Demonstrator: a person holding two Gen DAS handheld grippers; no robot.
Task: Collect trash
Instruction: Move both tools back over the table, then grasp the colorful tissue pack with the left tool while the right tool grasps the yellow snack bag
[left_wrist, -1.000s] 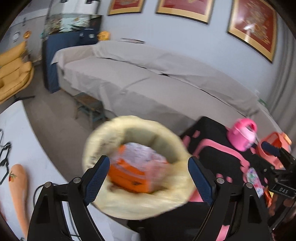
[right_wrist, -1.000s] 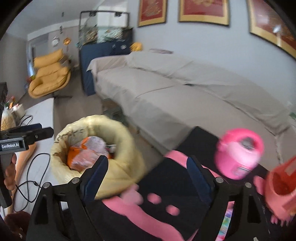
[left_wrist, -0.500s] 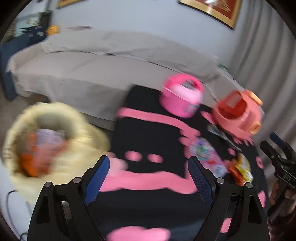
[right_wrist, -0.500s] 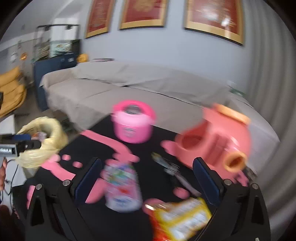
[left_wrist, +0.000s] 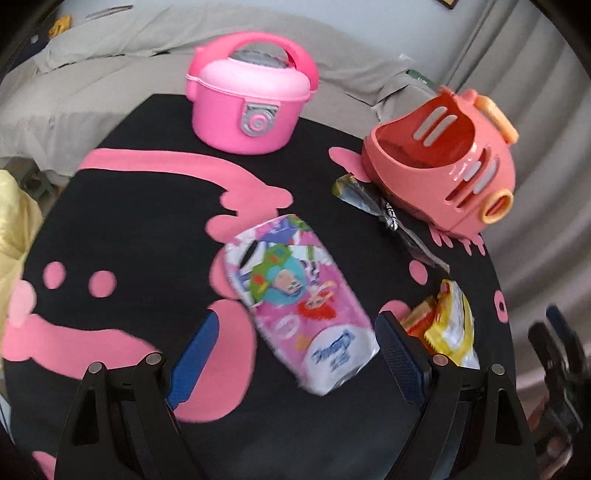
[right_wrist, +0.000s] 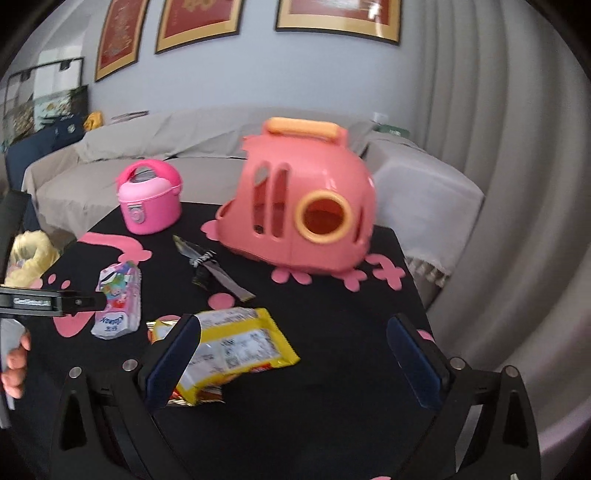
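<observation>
A pink cartoon-printed wrapper (left_wrist: 295, 306) lies flat on the black and pink table (left_wrist: 129, 229). My left gripper (left_wrist: 297, 332) hovers over its near end, open, pads clear of it. A yellow snack wrapper (right_wrist: 236, 347) lies near the front edge, partly behind the left finger of my right gripper (right_wrist: 293, 332), which is open wide and empty. The same yellow wrapper (left_wrist: 450, 325) shows beside my left gripper's right finger. A crumpled dark silver wrapper (right_wrist: 214, 269) lies by the toy toaster. The yellow trash bag (right_wrist: 29, 258) hangs off the table's left side.
A pink toy cooker (left_wrist: 247, 107) stands at the table's far side, and a salmon toy toaster (right_wrist: 303, 206) stands to its right. A grey covered sofa (right_wrist: 184, 147) runs behind the table, with curtains (right_wrist: 498, 184) to the right. A hand (right_wrist: 14, 365) holds the left gripper.
Both grippers swung right, from the yellow bag to over the table. The bag slid to the left edge of each view. The right gripper's jaws stand wider than before.
</observation>
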